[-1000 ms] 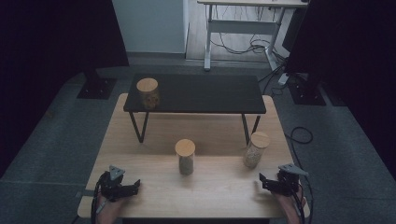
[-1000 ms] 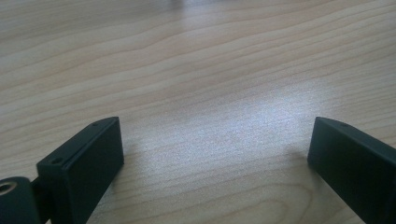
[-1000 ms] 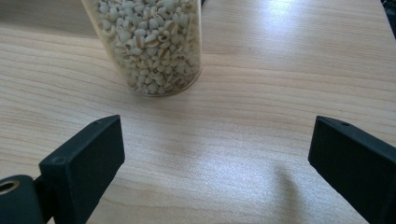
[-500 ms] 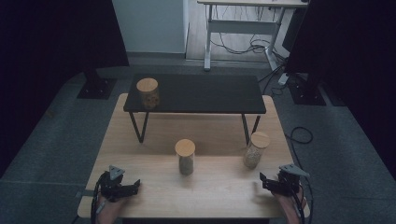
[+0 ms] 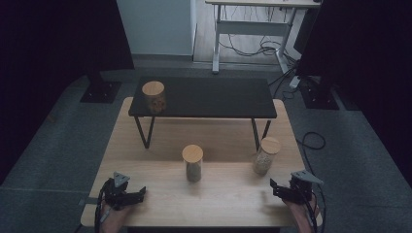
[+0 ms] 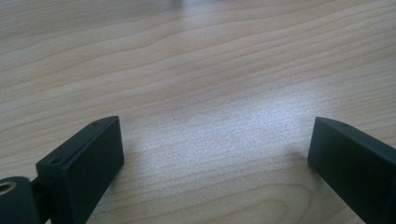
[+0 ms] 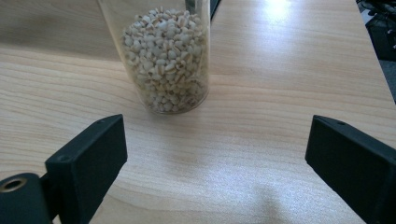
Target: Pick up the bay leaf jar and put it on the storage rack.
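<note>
On the wooden table, ahead of the right gripper, a clear jar of pale grains is standing upright, its wooden lid showing in the high view. That gripper's jaws are spread wide with bare wood between them, the jar just beyond and toward the left jaw. Farther left, a second lidded jar is standing near the table's middle. A third jar is sitting on the left end of the black raised shelf behind. At the near left edge, the left gripper is resting with jaws gaping over bare wood.
</note>
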Motion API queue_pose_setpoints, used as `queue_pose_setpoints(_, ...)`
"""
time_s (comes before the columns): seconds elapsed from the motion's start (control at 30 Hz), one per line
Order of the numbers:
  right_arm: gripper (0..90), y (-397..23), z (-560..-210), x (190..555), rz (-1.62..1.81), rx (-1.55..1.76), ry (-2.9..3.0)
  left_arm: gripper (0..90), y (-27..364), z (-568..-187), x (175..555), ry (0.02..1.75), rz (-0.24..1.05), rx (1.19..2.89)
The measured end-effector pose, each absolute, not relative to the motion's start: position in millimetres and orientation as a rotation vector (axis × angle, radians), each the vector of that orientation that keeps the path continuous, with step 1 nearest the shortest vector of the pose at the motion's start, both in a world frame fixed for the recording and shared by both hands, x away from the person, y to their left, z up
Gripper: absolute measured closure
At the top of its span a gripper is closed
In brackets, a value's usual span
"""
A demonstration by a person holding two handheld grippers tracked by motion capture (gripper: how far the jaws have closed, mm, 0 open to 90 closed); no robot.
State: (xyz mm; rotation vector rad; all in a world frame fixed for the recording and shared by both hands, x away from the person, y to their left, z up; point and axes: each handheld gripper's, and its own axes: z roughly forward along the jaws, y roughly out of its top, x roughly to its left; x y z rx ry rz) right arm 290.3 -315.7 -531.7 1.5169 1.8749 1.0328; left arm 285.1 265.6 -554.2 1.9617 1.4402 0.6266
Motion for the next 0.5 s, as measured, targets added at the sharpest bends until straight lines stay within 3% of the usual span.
queue_pose_setpoints(0.5, 2.8, -308.2, -523.4, 288.0, 1.034, 1.49, 1.871, 3.0, 265.6, -554.2, 285.2, 1.44, 0.626, 1.962)
